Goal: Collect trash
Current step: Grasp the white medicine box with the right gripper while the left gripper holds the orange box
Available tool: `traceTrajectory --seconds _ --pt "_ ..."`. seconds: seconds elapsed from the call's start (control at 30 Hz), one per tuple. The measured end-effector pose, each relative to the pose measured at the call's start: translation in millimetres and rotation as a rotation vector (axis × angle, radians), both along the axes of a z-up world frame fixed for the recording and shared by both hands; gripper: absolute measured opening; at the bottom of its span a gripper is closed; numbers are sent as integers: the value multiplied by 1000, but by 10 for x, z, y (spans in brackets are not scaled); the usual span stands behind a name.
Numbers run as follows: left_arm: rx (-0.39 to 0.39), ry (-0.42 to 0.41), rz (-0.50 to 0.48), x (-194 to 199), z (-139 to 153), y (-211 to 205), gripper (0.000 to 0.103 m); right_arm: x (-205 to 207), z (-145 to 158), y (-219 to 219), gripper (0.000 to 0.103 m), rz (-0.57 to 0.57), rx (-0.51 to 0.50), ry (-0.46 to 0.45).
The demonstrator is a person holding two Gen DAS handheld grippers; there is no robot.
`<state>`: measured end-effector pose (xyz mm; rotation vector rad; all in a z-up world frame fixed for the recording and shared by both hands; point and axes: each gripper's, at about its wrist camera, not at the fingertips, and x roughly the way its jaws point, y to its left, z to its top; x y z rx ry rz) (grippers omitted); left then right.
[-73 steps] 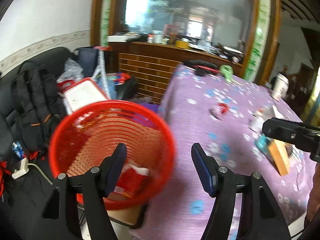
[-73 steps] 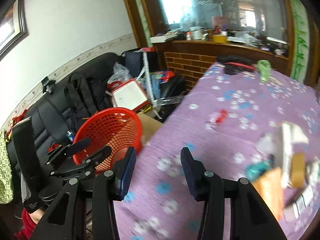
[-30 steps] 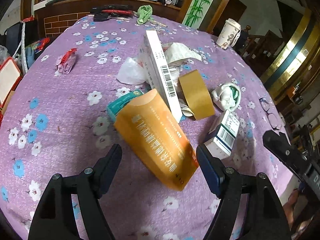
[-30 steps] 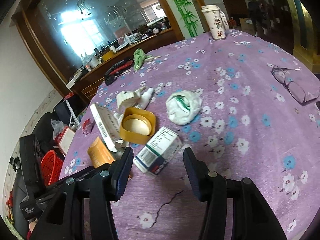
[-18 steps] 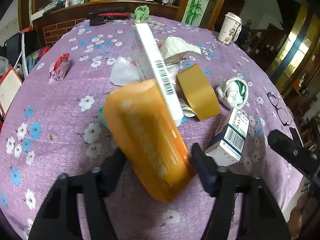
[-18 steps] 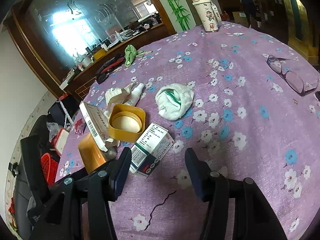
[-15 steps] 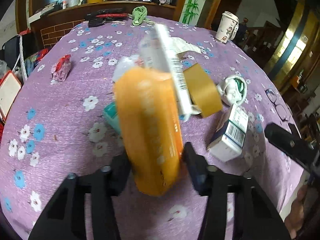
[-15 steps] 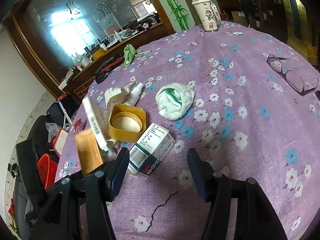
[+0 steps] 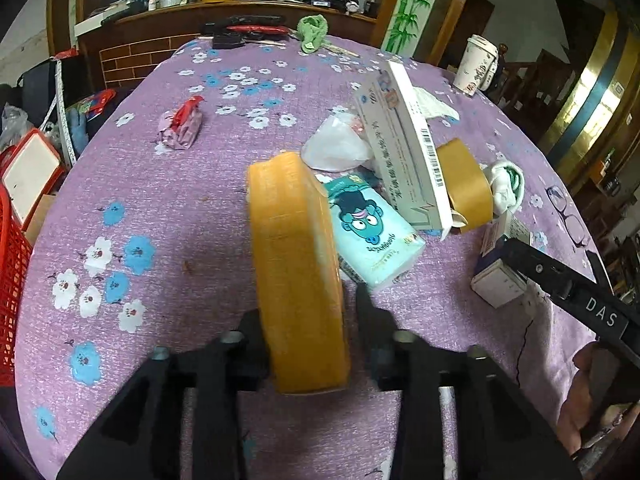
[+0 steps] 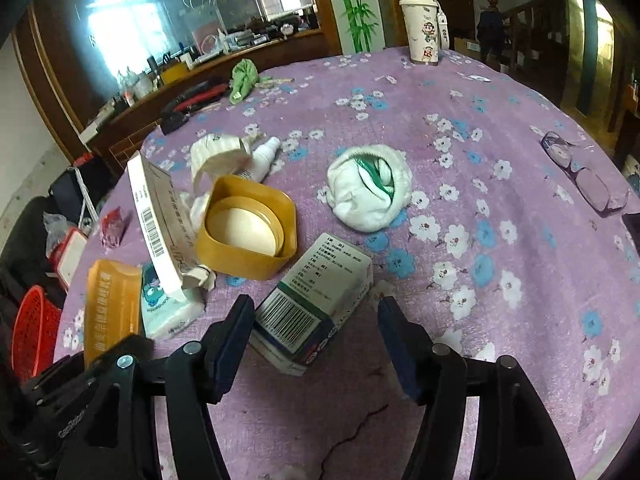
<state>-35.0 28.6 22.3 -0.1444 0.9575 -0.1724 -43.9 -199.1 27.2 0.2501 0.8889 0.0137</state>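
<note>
The orange box (image 9: 298,264) is long and flat, its top face plain and glossy, its side printed with pale characters. It stands on edge between the fingers of the left gripper (image 9: 310,322), lifted at a tilt over the purple flowered desk (image 9: 168,216); the left finger touches it, the right finger stands just clear, and the jaws are opening. Just beside it lies a teal tissue pack (image 9: 370,228). The right gripper (image 10: 316,322) is spread wide and opening further around a white medicine box (image 10: 316,304) lying on the desk, untouched.
</note>
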Motion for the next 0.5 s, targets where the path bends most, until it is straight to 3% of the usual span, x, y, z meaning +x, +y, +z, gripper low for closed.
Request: traceTrajectory --seconds 0.2,0.27,0.37,0.43,0.5 --pt "18 -14 9 -6 30 7 48 -95 55 -152 54 -13 -49 -10" --pt "21 -11 17 -1 24 13 48 -124 66 -238 54 -10 14 -12" --pt "26 -23 24 3 18 15 46 -129 70 -242 60 -6 67 -1" --pt "26 -21 22 3 4 21 28 -119 84 -171 68 6 77 -3" --pt "21 -16 22 13 -15 28 26 -81 111 -58 73 0 37 2"
